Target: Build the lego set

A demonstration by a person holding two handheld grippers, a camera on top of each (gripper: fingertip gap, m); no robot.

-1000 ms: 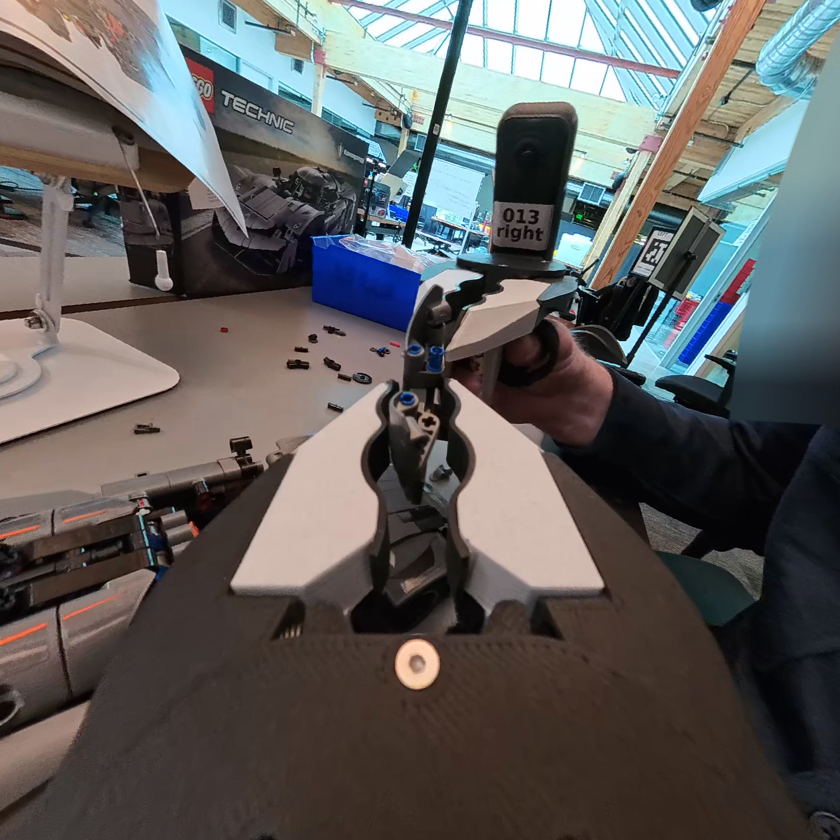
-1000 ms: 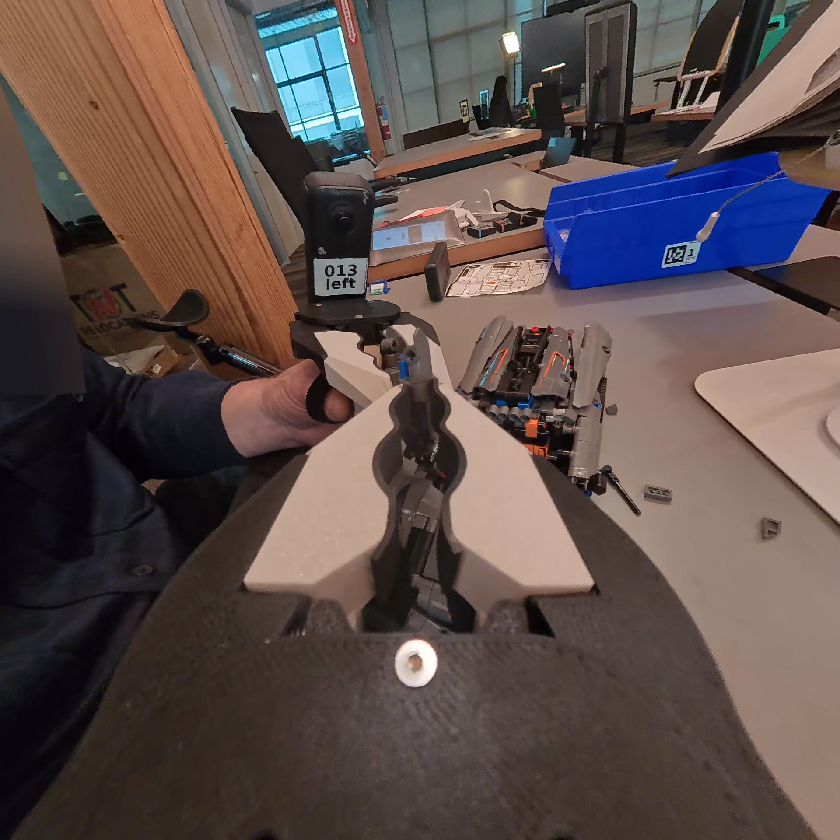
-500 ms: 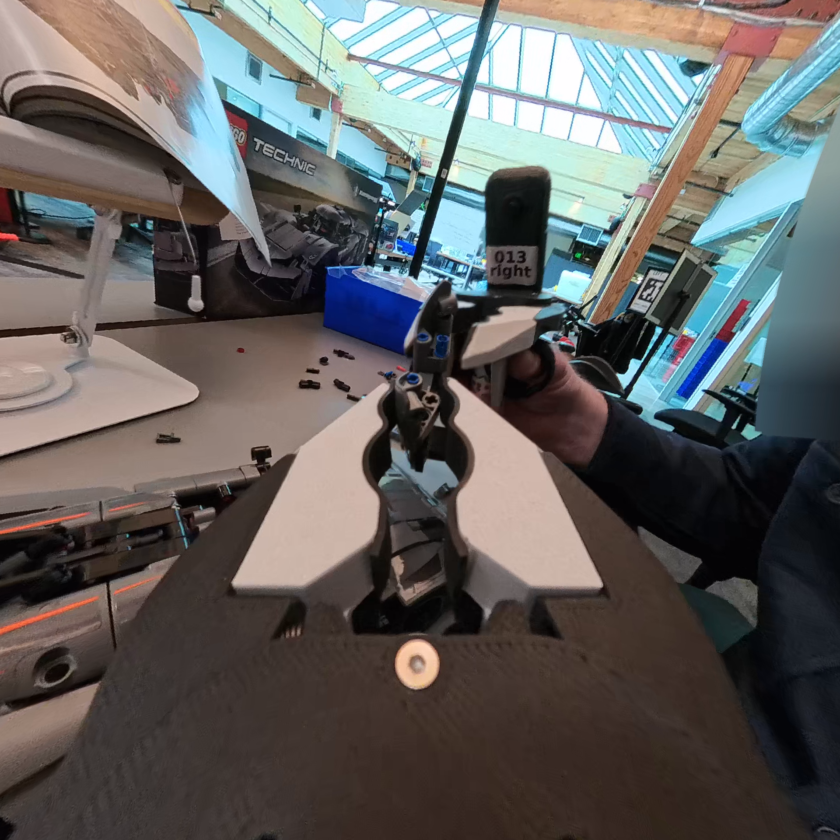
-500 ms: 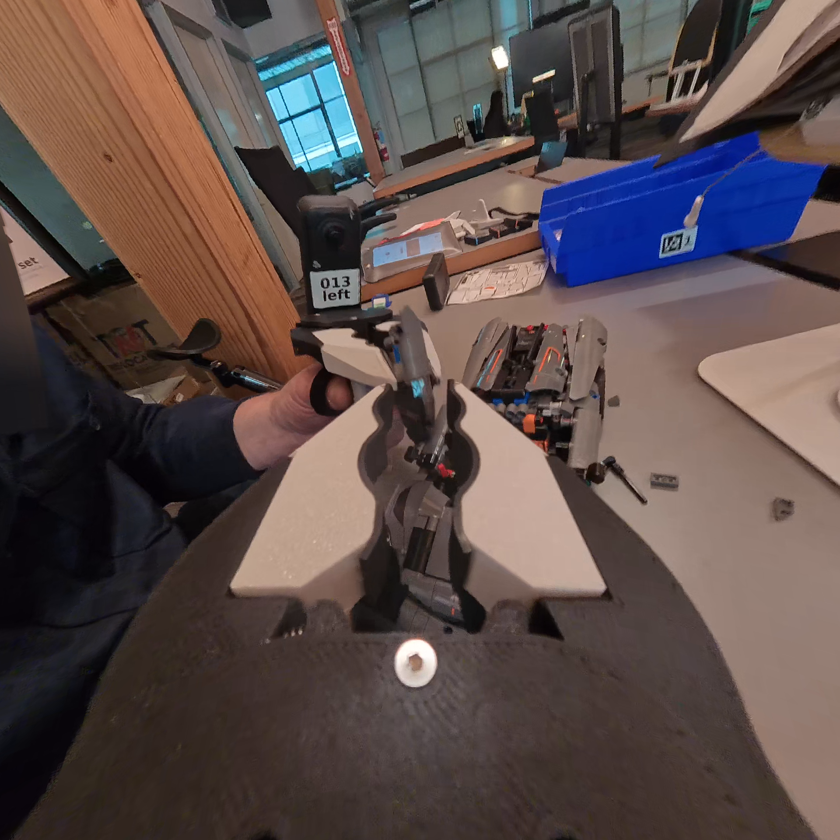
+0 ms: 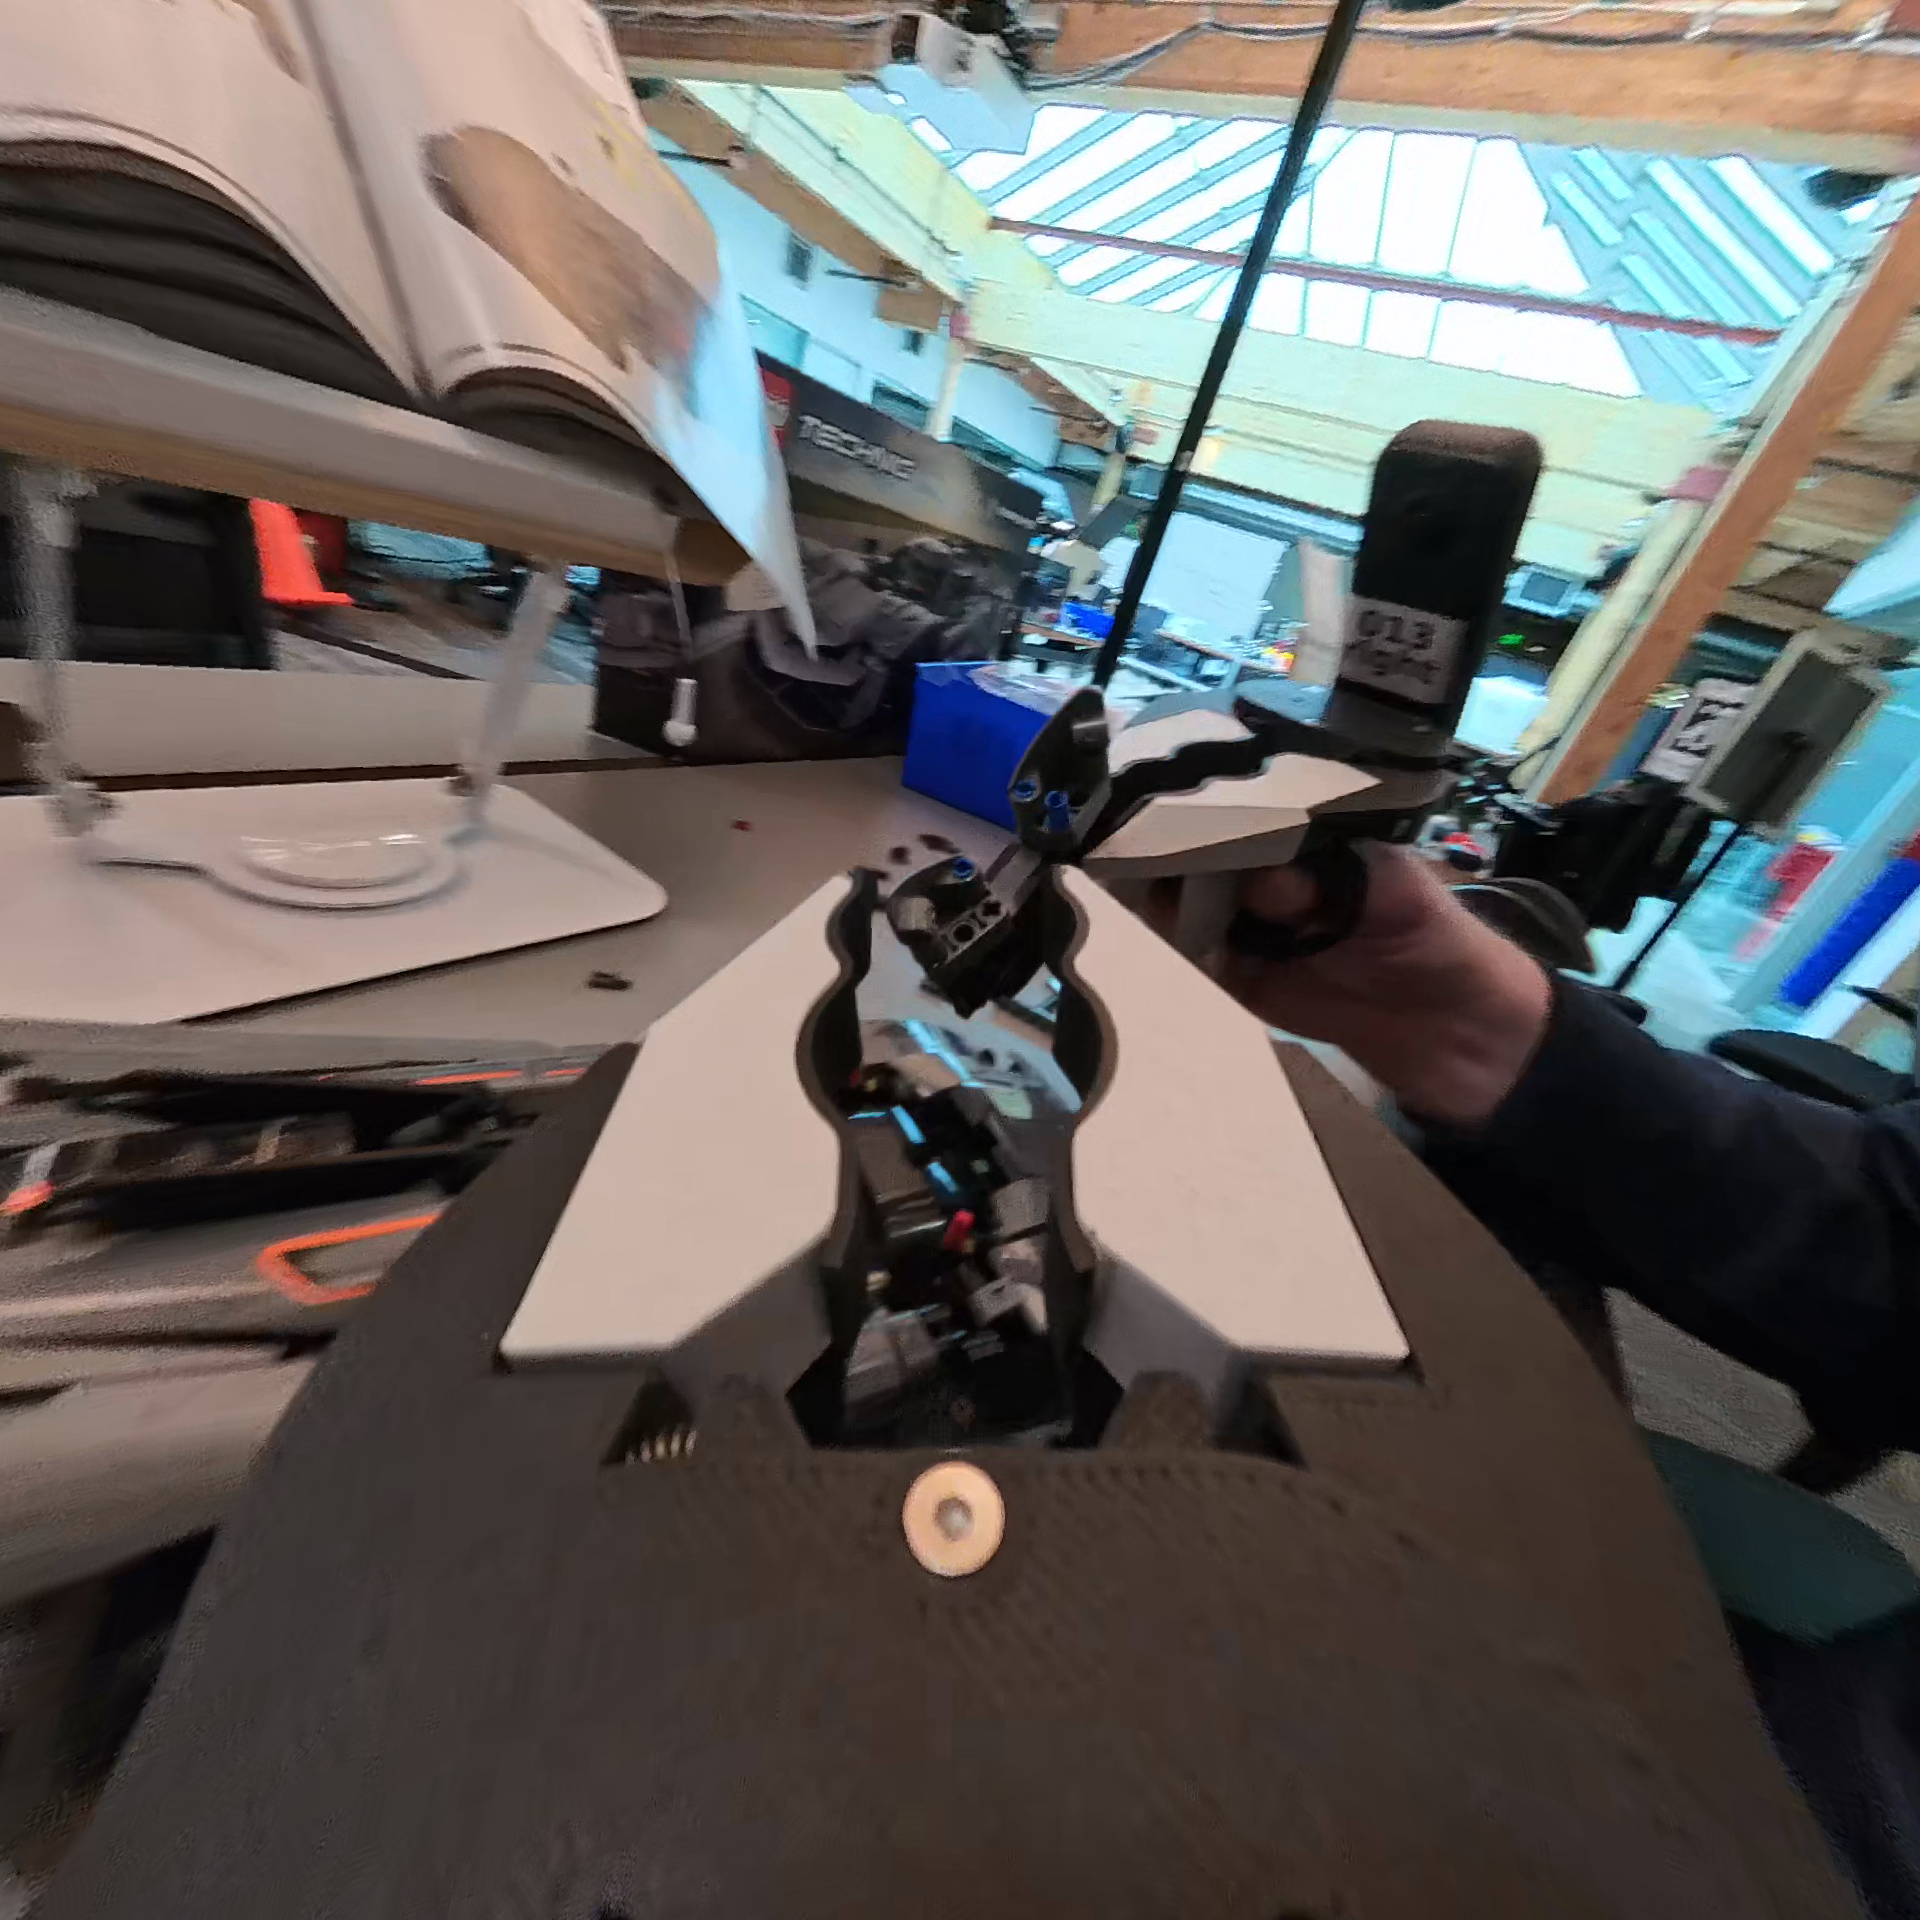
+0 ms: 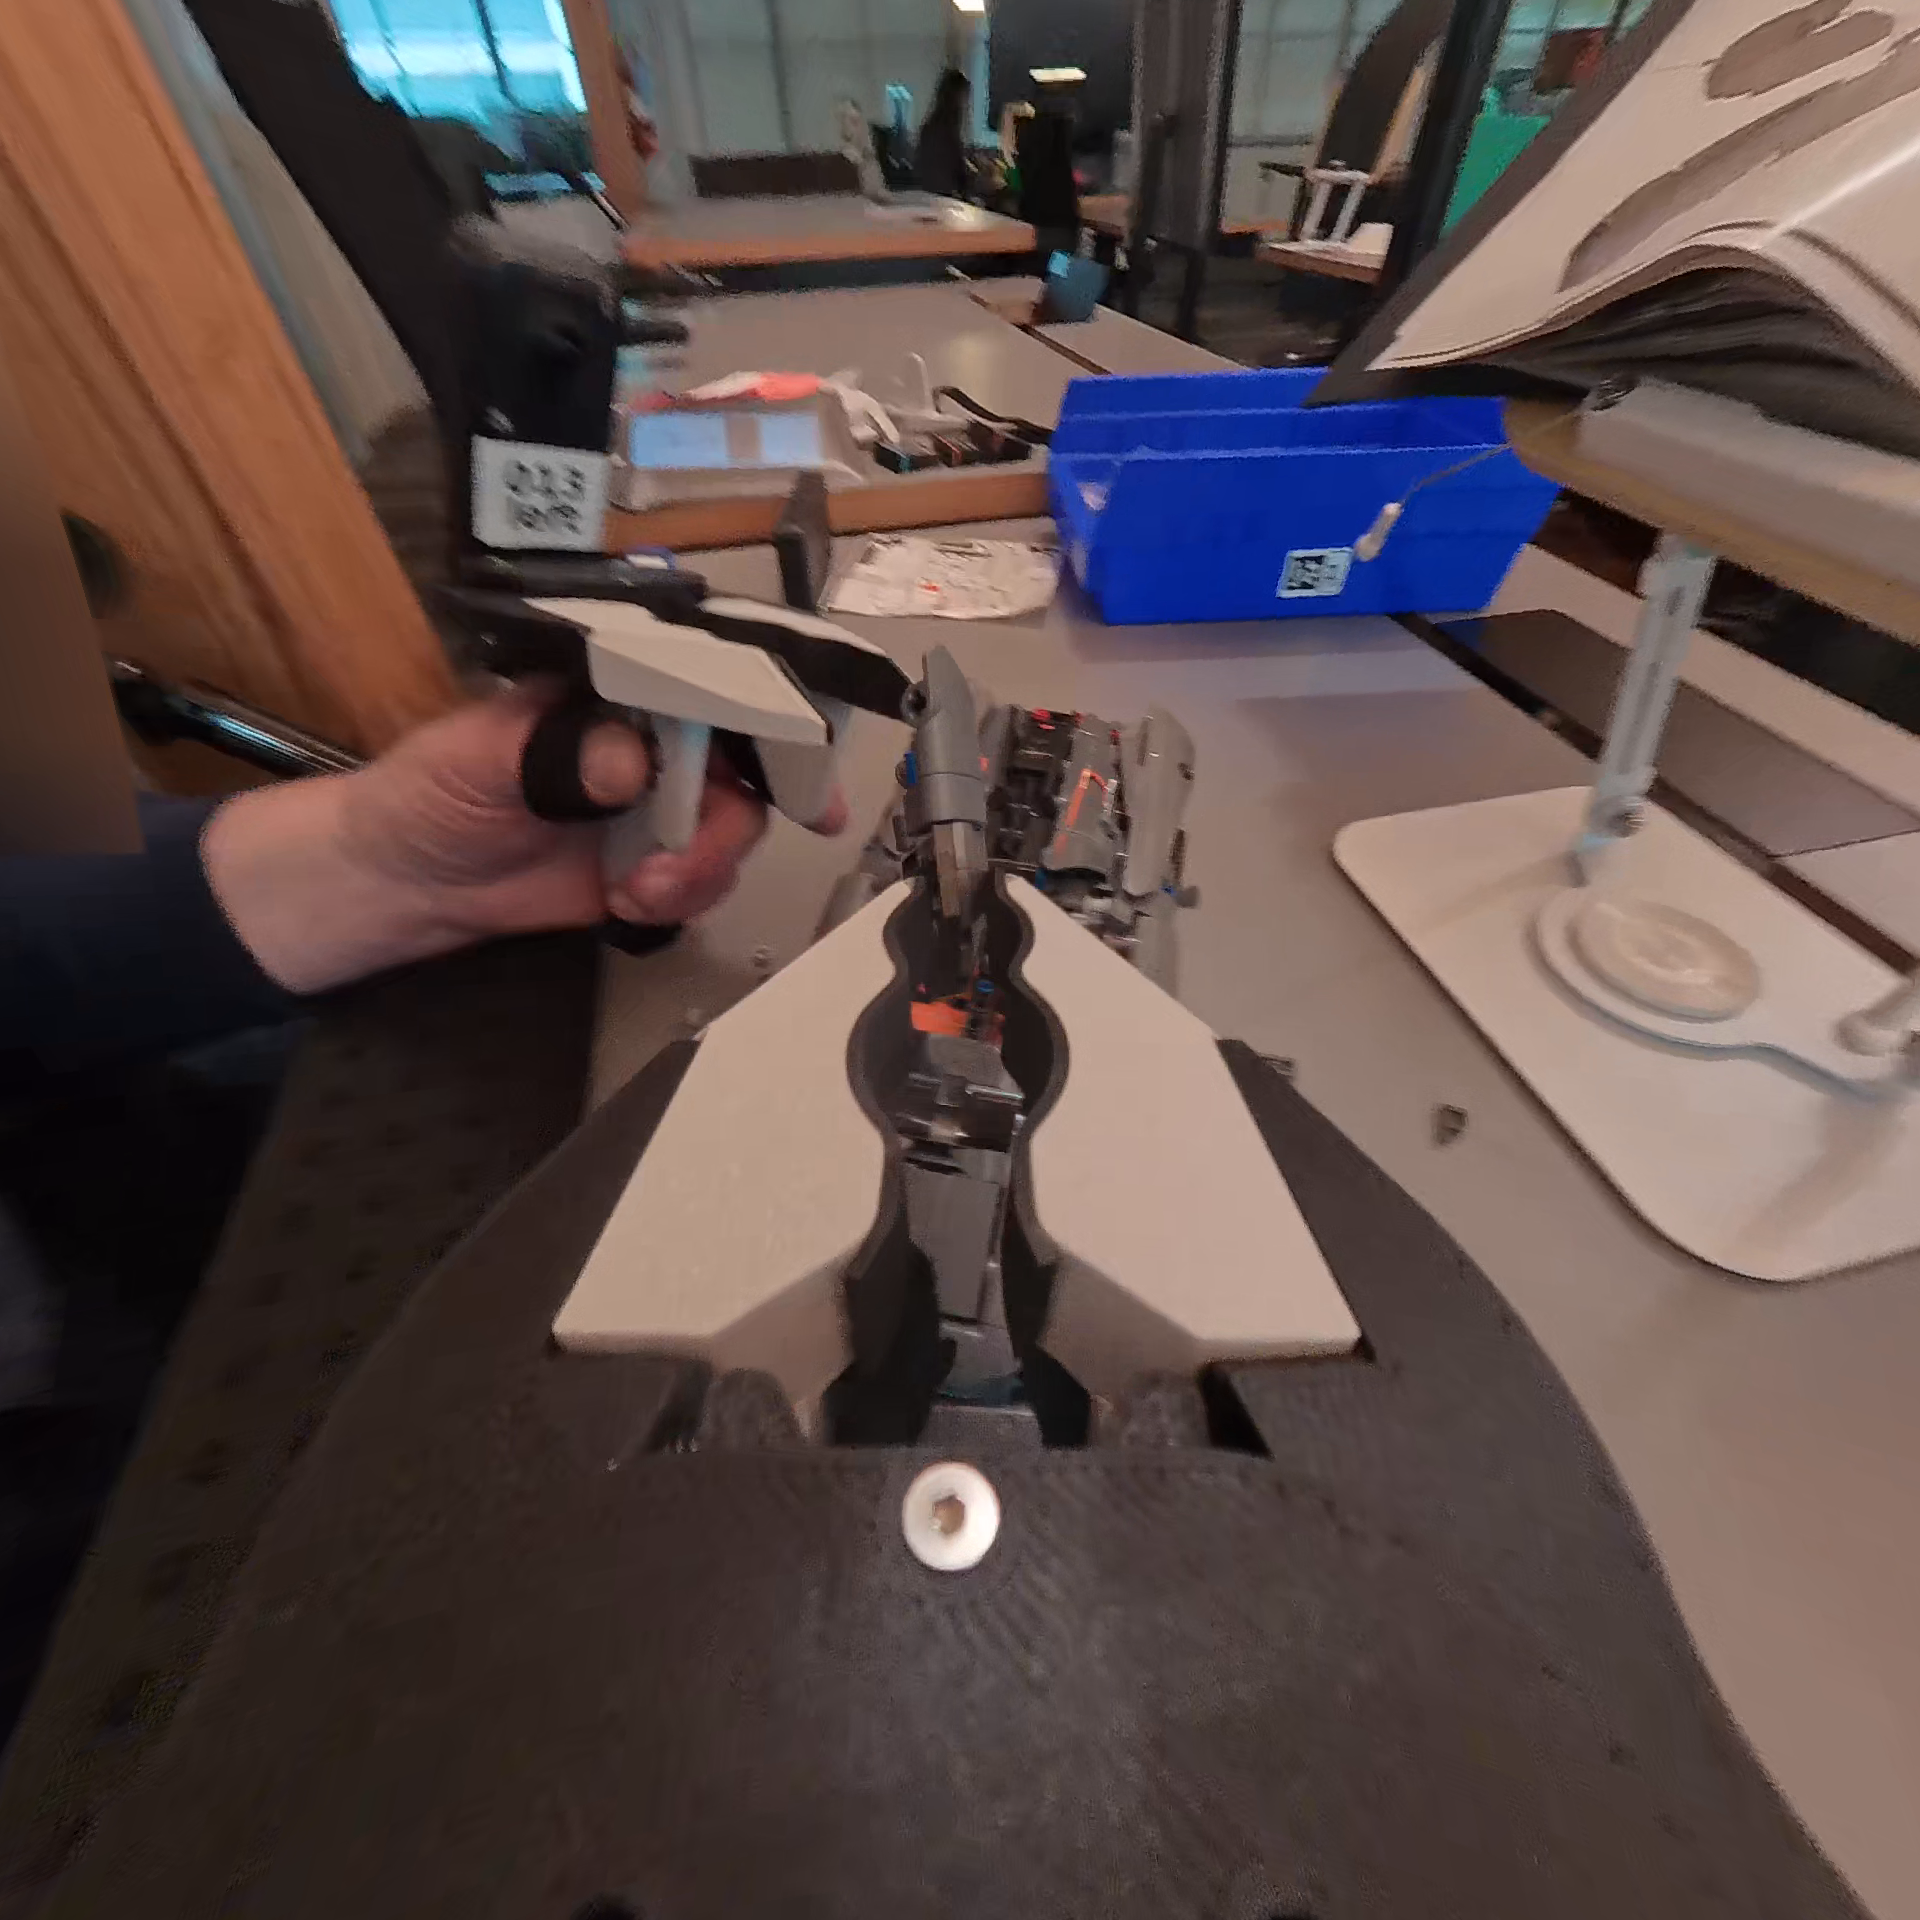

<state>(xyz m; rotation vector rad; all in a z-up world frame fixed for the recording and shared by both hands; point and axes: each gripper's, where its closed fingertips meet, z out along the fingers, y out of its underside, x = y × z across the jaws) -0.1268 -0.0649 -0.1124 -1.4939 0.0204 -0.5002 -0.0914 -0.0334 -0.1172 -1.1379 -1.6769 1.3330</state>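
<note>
left gripper (image 5: 961, 914): jaws clenched on the dark grey lego piece (image 5: 966, 930); it also shows at left in the right wrist view, held in a hand (image 6: 416, 842)
right gripper (image 6: 961, 894): jaws clamped on the lower end of the grey panel piece (image 6: 948, 769); seen side-on in the left wrist view
dark grey lego piece: small Technic block with a blue pin on top, at the left gripper's tips, held above the table (image 6: 1351, 727)
grey panel piece: long narrow part; long axis runs away from the right gripper, tilted up and slightly left; top end meets the left gripper's tips; two blue pins stick out of its side in the left wrist view
contact: the two pieces sit right together; whether they are joined, cannot tell, frame is motion-blurred
lego model (image 6: 1081, 800): grey with orange stripes, flat on table, long axis pointing away from the right camera, just behind the held parts
blue bin (image 6: 1299, 499): far side of table
book stand (image 6: 1621, 997): white base, at right, carries an open manual (image 6: 1714, 239)
loose parts (image 5: 603, 978): small dark bits scattered on table
</note>
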